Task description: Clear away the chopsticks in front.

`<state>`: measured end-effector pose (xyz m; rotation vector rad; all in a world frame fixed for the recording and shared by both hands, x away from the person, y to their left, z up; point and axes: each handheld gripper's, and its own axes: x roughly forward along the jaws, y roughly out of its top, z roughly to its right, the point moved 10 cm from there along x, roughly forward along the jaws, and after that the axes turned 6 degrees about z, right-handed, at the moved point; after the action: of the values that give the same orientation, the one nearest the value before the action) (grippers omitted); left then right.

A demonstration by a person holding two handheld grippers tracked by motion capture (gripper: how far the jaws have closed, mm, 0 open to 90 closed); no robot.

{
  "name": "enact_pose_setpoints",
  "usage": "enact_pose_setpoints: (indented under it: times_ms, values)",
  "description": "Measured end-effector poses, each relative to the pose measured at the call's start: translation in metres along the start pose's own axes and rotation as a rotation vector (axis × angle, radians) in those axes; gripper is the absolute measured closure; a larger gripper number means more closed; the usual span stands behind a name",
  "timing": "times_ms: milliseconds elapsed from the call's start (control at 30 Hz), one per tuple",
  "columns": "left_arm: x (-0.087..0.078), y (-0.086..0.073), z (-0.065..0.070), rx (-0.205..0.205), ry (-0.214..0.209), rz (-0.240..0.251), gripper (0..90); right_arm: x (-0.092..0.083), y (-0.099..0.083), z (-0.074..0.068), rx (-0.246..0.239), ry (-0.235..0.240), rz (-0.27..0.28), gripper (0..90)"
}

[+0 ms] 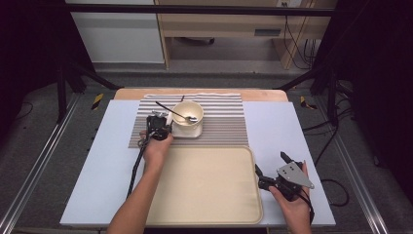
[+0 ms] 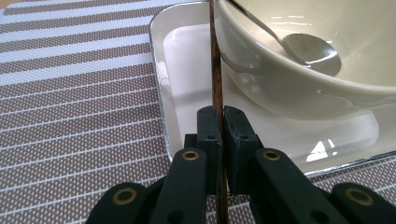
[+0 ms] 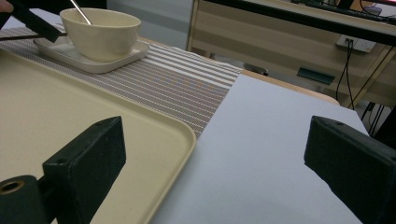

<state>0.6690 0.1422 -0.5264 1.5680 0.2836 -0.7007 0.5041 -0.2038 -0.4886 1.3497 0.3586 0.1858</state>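
Left of centre in the high view, the left tongs [image 2: 219, 123] clamp a thin brown chopstick [image 2: 215, 60] beside the cream bowl [image 2: 299, 70], while the right tongs [image 3: 215, 163] gape empty at lower right.

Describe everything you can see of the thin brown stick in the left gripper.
The stick is thin, dark brown and wood-like, perhaps a chopstick. The left gripper is shut on it, pads pressing both sides. It runs straight over the white saucer, close beside the cream bowl; contact with either is unclear. Both ends are hidden.
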Motion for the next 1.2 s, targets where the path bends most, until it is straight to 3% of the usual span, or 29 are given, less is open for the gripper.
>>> enact_pose_setpoints:
  times_ms: [233, 333, 667, 800, 1000, 1200]
  values:
    - [-0.01, 0.0, -0.005, -0.019, 0.011, 0.0, 85.8, 0.0, 0.001, 0.0, -0.002, 0.001, 0.003, 5.9]
    - [-0.019, 0.0, -0.006, -0.055, 0.012, 0.016, 85.8, 0.001, 0.001, 0.0, -0.006, 0.002, 0.004, 5.8]
    - [-0.054, -0.008, -0.009, -0.05, 0.039, 0.045, 85.8, 0.0, 0.004, -0.004, -0.005, 0.013, 0.013, 5.8]
    - [-0.071, -0.018, -0.007, -0.073, 0.032, 0.057, 85.8, 0.0, 0.003, -0.004, -0.004, 0.014, 0.011, 5.8]
    - [-0.095, -0.039, -0.006, -0.063, 0.033, 0.065, 85.8, -0.001, 0.004, -0.004, -0.006, 0.013, 0.015, 5.8]
    - [-0.121, -0.059, -0.002, -0.13, 0.005, 0.089, 85.8, 0.0, 0.004, -0.006, -0.005, 0.021, 0.013, 5.8]
